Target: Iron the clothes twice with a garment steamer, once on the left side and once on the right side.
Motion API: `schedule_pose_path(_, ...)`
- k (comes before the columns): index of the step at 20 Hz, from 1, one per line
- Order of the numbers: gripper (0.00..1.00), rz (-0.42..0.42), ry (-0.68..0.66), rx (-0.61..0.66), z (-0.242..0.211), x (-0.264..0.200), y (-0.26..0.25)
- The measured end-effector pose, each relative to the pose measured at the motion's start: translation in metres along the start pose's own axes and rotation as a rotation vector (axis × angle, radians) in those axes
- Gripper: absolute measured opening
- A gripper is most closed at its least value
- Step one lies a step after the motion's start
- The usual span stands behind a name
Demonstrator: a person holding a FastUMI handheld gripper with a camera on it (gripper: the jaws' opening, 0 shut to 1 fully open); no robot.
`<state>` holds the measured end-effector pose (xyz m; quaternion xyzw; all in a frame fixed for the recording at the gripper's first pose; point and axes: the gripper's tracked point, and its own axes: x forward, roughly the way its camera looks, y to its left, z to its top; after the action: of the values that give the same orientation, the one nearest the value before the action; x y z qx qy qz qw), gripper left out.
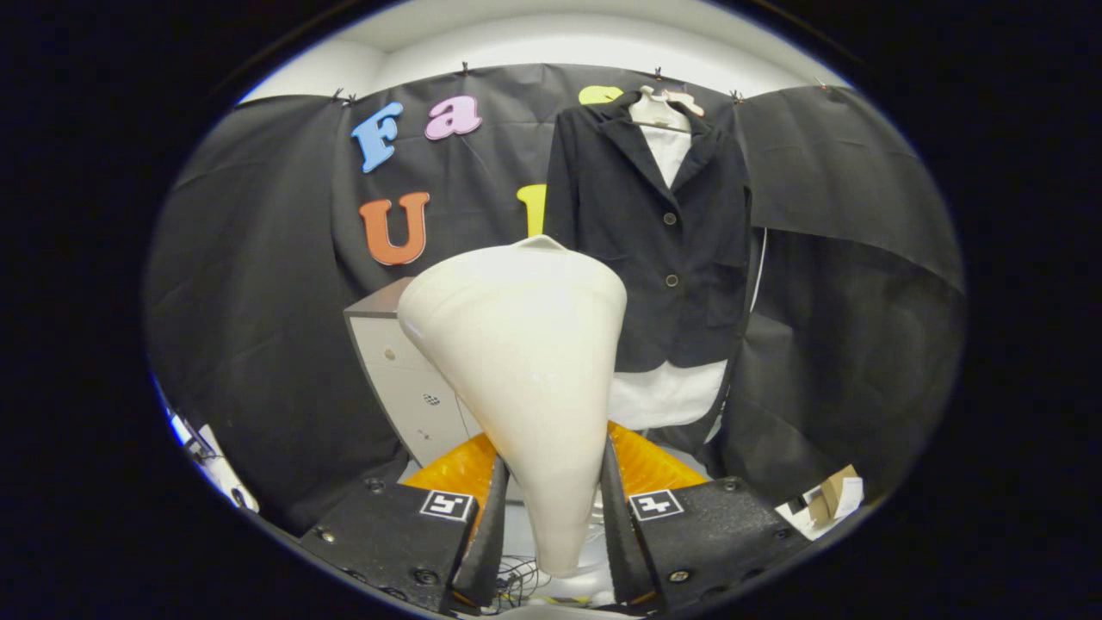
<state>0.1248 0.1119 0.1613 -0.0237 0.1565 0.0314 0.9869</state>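
A cream-white garment steamer (525, 362) stands upright between my fingers, its wide head up and its narrow handle down. My gripper (553, 499) is shut on the handle, both fingers pressing its sides. Beyond the steamer, up and to the right, a dark jacket (663, 232) with two buttons hangs on a hanger over a white shirt (667, 392). The steamer head is well short of the jacket and covers part of its lower left side.
A white drawer cabinet (405, 370) with a dark top stands behind the steamer to the left. An orange object (461, 469) lies low behind my fingers. Cardboard and paper bits (826, 499) lie at the lower right. Thin cables (516, 577) show below the handle.
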Motion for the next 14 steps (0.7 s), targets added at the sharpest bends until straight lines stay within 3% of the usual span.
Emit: schedule_pose_path(14,0.52,-0.002,0.02,-0.016,0.008,0.013,0.002)
